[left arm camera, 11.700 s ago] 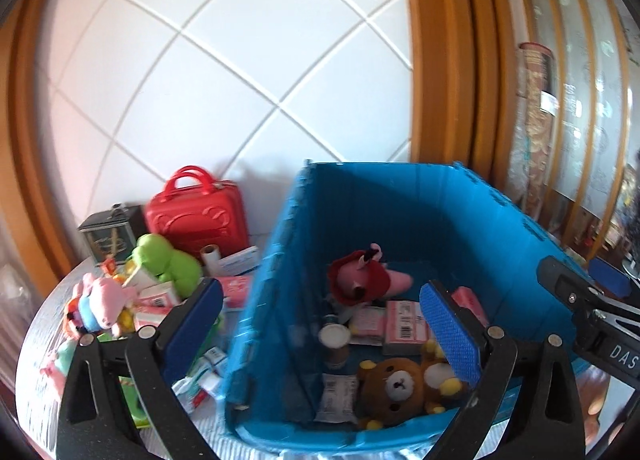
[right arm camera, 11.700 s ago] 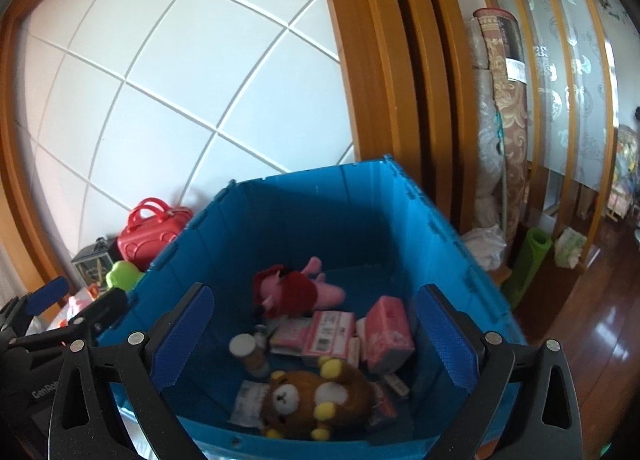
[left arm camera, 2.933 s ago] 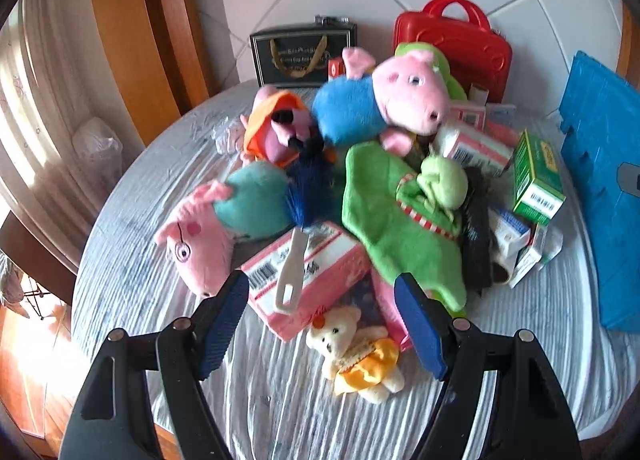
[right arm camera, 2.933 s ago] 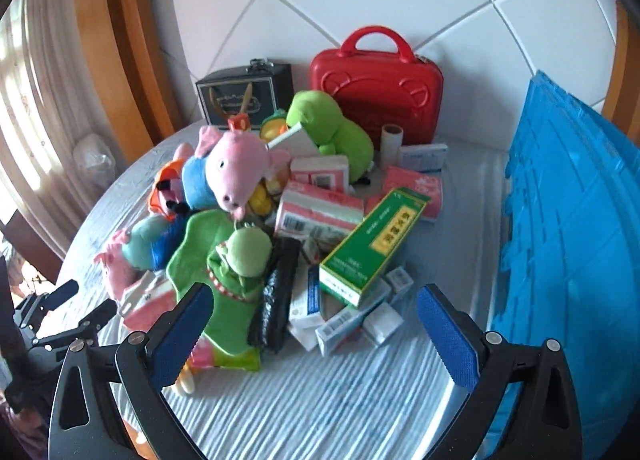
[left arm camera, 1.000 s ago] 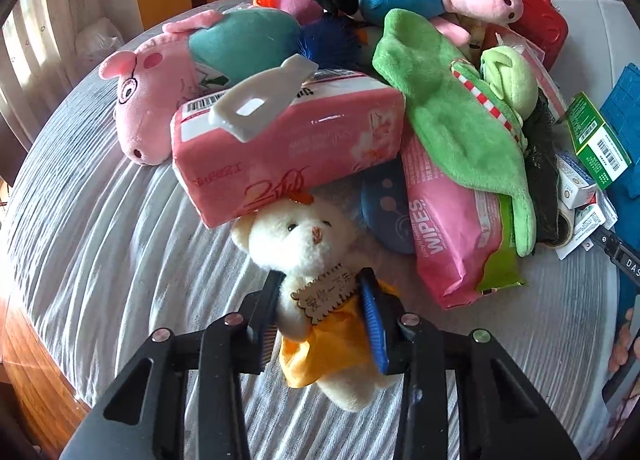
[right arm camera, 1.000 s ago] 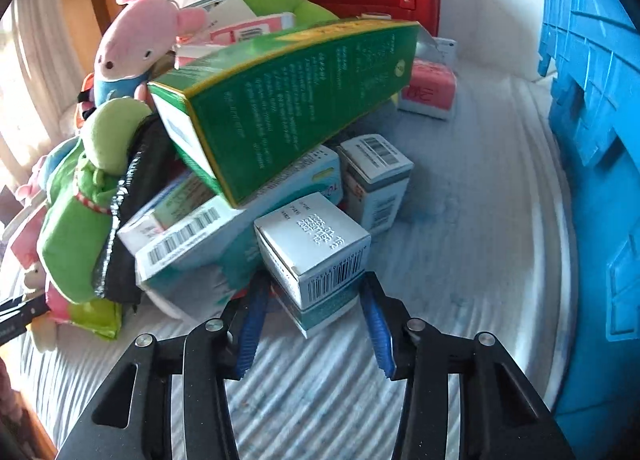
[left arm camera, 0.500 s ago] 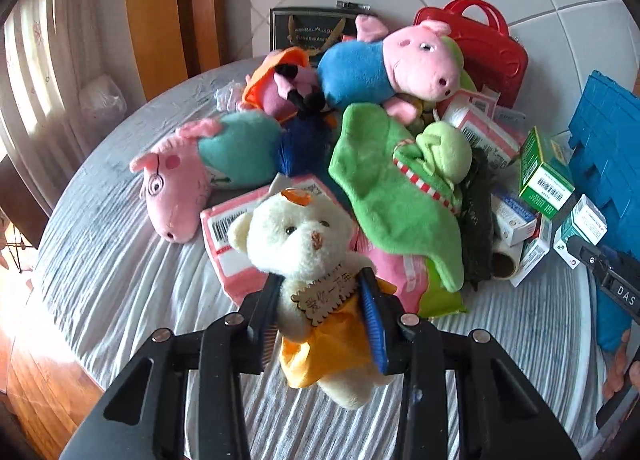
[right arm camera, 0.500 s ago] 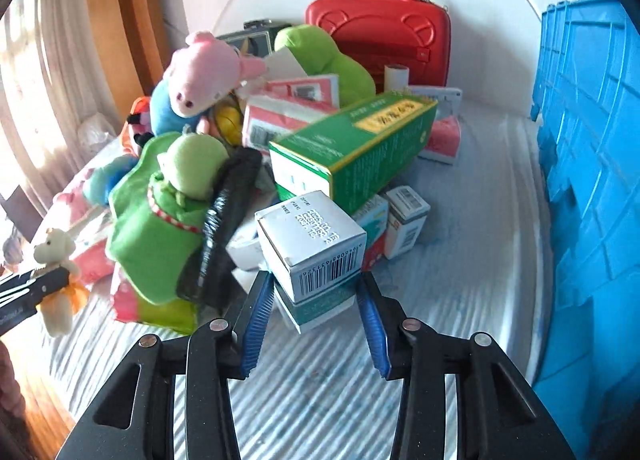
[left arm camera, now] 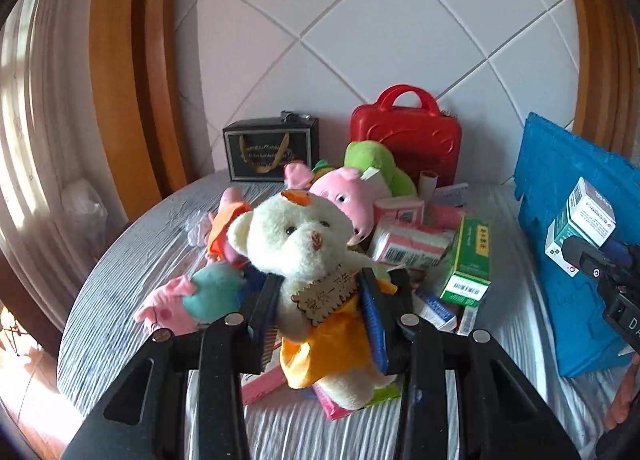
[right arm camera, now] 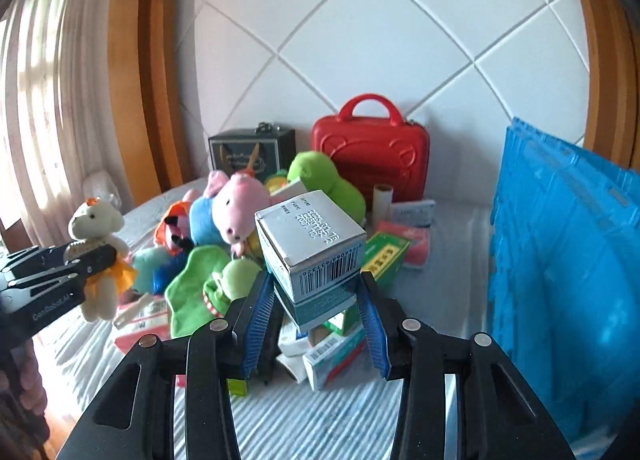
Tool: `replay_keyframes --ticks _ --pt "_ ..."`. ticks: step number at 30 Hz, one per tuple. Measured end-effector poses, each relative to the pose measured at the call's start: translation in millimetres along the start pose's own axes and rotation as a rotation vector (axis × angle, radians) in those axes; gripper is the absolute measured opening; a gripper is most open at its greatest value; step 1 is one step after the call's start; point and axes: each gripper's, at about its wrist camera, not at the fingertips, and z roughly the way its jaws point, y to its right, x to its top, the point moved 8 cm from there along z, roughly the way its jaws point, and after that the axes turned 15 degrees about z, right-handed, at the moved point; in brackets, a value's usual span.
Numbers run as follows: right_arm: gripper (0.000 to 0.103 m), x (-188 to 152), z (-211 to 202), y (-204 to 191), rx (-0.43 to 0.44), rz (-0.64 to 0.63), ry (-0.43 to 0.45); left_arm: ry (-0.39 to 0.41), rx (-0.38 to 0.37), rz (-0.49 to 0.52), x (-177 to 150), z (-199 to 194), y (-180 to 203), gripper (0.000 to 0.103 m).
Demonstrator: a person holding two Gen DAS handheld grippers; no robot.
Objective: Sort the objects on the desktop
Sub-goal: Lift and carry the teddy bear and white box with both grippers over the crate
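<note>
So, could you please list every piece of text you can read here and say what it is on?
"GenRobot.AI": side of the left gripper.
"DA", cut off: right gripper.
"爱你一万年": tag on the bear.
Small box in the right gripper: date print and barcode digits, too small to read.
Green box: yellow characters, blurred.

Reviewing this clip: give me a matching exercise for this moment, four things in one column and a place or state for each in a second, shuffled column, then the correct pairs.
Things:
1. cream teddy bear
2. white and teal box
3. red case
4. blue crate

Places or states:
A. upright against the tiled wall at the back
B. clamped in the left gripper, lifted off the table
C. standing at the right edge of the table
D. clamped in the right gripper, lifted above the pile

Pairs: 1-B, 2-D, 3-A, 4-C
</note>
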Motion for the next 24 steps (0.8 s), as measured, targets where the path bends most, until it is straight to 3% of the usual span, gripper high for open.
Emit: replay_keyframes --ticks 9,14,19,24 --pt "0.042 49 -87 20 -0.156 0.021 0.213 0.182 -0.171 0.071 62 -29 65 0.036" --pt "0.042 69 -121 51 -0.262 0.039 0.275 0.232 -0.261 0.128 92 -42 123 0.036" --pt "0.042 92 -149 105 -0.321 0.108 0.310 0.276 -0.312 0.188 130 -55 187 0.036" --pt "0.042 133 -168 173 -0.361 0.144 0.338 0.276 -0.361 0.183 183 -61 252 0.036"
